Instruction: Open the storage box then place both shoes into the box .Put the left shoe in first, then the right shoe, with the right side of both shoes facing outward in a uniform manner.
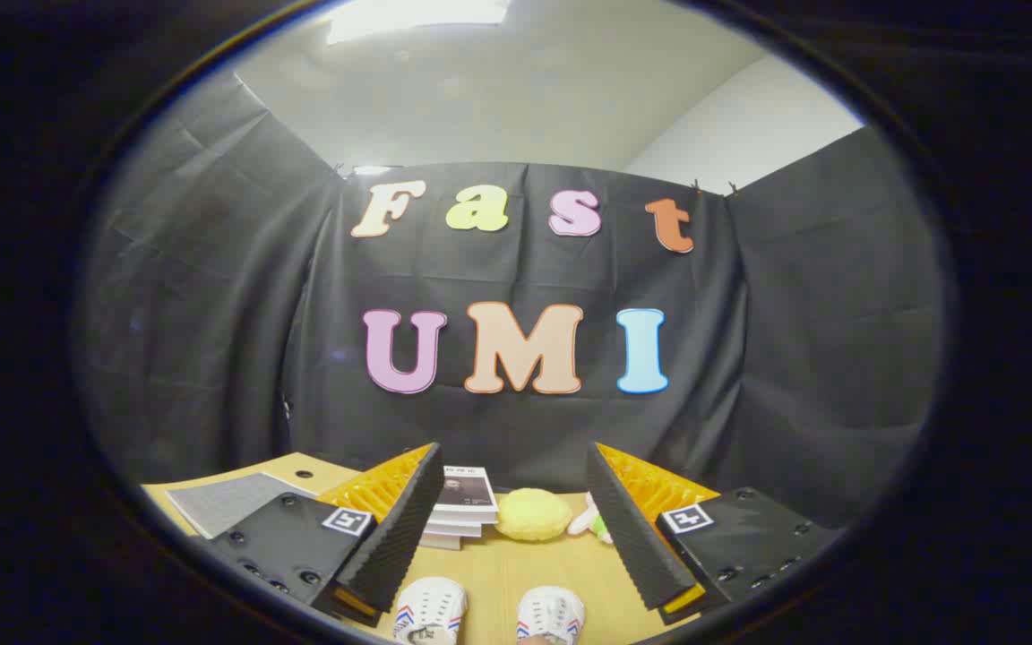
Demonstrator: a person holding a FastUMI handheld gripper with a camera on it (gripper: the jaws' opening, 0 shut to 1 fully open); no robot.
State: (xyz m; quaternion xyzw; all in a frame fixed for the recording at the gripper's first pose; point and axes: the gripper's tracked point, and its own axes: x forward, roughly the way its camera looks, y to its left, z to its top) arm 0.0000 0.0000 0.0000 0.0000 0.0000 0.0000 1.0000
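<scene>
Wooden worktop, black cloth booth wall behind. Gripper: fingers wide apart, holding nothing. White shoes, left-hand and right-hand, side by side at near edge, below and between the fingers, toes pointing away. Beyond: stacked books, yellow sponge-like object.

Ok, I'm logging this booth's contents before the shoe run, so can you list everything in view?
shoes: two, white with red and blue stripes, on the table between the fingers, toes showing
books: a small stack, white with dark cover, beyond the fingers
yellow round thing: one, beside the books, kind unclear
small toy: one, white and green, partly behind a finger
grey sheet: one, flat on the table
table: one, light wood
gripper: one, black fingers with orange sides, open, holding nothing
</scene>
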